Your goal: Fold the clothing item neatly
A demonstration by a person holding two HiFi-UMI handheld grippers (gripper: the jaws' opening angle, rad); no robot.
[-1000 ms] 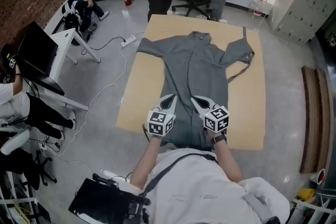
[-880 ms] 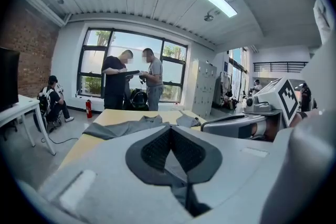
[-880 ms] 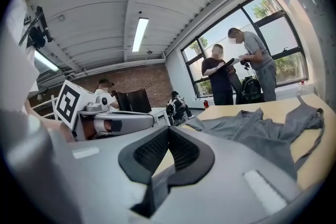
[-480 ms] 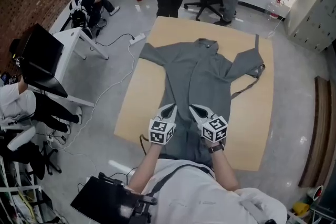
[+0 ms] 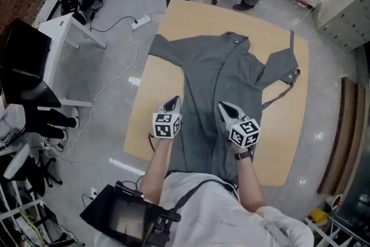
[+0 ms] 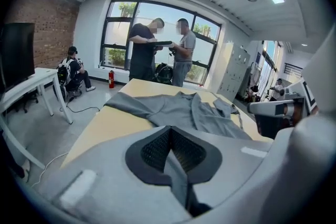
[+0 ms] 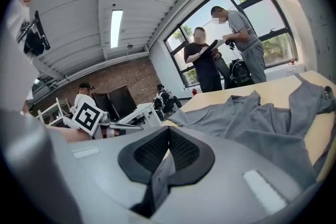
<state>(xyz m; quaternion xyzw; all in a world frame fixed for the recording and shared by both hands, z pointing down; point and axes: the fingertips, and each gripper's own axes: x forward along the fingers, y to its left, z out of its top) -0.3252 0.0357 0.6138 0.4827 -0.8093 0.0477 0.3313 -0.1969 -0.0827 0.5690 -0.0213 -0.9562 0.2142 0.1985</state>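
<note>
Garment (image 5: 214,72) lies flat on the worktop (image 5: 151,98); long axis runs 12 to 6 in the head view, collar at 12, hem at 6 by the person; one sleeve (image 5: 167,49) is spread toward 10, the other (image 5: 277,63) is bunched at 2.

Left gripper (image 5: 171,103) is on the garment's 9 o'clock edge and right gripper (image 5: 226,109) is over the 3 o'clock half; both are at the hem end and point to 12; neither is clearly nearer the collar.

Jaws are closed on both; each gripper view shows a strip of grey cloth coming down from between the pads, so it reads as a pinch on the lower garment, not an empty close.

Key relation: everything left to fold lies ahead of the jaws at 12, along the long axis; judged next move is hem carried up toward the collar, both hands level to keep the fold square; the bunched sleeve at 2 looks likely to spoil the edge.

View differences: the head view gives the layout and both sleeves but hides the pinch under the marker cubes; the left gripper view (image 6: 169,129) and right gripper view (image 7: 169,131) show the pinch and the cloth rising ahead, plus two people at the window, whom the head view cuts off at the legs.
</note>
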